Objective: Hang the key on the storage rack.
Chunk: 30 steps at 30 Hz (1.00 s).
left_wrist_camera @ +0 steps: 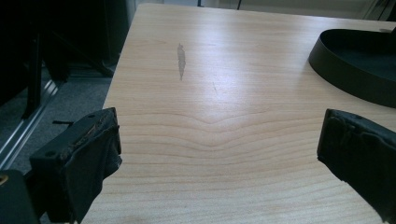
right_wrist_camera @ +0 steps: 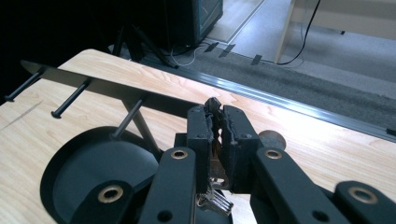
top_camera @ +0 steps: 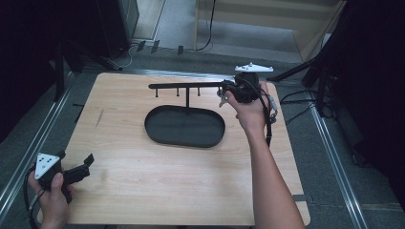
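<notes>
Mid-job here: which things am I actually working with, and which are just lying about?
In the job: right gripper, shut on what look like keys; hook rack; its oval tray.
Lying about: left gripper, open over the bare table; grey scuff; floor cables.

Counted: two grippers, one rack, one table.

Two grippers are seen, the left gripper and the right gripper, each held in one hand. One black rack with an oval tray base is counted beside the right gripper; three pegs are seen hanging from its bar, ahead of that gripper's jaws. One wooden table is counted beneath both grippers.
</notes>
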Each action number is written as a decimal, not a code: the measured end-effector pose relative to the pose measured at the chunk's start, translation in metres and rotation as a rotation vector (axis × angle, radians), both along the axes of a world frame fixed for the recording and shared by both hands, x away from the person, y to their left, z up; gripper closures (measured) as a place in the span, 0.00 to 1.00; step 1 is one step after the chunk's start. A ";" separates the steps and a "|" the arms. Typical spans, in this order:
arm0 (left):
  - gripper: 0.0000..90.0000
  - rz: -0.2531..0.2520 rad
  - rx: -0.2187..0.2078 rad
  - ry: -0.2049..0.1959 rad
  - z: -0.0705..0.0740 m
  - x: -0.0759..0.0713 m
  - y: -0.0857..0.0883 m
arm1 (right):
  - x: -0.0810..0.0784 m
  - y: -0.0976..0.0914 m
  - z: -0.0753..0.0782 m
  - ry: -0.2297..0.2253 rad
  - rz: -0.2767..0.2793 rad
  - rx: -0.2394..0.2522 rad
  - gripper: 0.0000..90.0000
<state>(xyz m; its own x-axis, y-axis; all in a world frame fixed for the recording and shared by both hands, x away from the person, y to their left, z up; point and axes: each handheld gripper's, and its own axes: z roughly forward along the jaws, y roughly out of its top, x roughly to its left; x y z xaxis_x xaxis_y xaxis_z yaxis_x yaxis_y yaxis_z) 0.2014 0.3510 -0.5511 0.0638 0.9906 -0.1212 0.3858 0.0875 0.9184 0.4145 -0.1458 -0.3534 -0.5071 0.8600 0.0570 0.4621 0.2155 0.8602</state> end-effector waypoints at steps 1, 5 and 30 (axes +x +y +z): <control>0.00 0.000 0.000 0.000 0.000 0.000 0.000 | 0.000 0.001 0.000 0.000 -0.002 0.001 0.92; 0.00 -0.001 0.000 0.001 0.000 0.000 0.000 | 0.004 0.009 -0.005 -0.001 0.000 -0.024 0.92; 0.00 -0.002 -0.005 0.002 0.000 0.000 0.000 | 0.020 0.025 -0.003 -0.059 -0.050 0.001 0.92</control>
<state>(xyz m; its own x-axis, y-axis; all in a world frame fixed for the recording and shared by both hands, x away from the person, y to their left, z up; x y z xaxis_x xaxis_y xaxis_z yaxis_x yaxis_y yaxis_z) 0.2014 0.3514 -0.5511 0.0657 0.9898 -0.1267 0.3874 0.0917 0.9173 0.4346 -0.1211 -0.3562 -0.4659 0.8843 0.0295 0.4212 0.1924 0.8864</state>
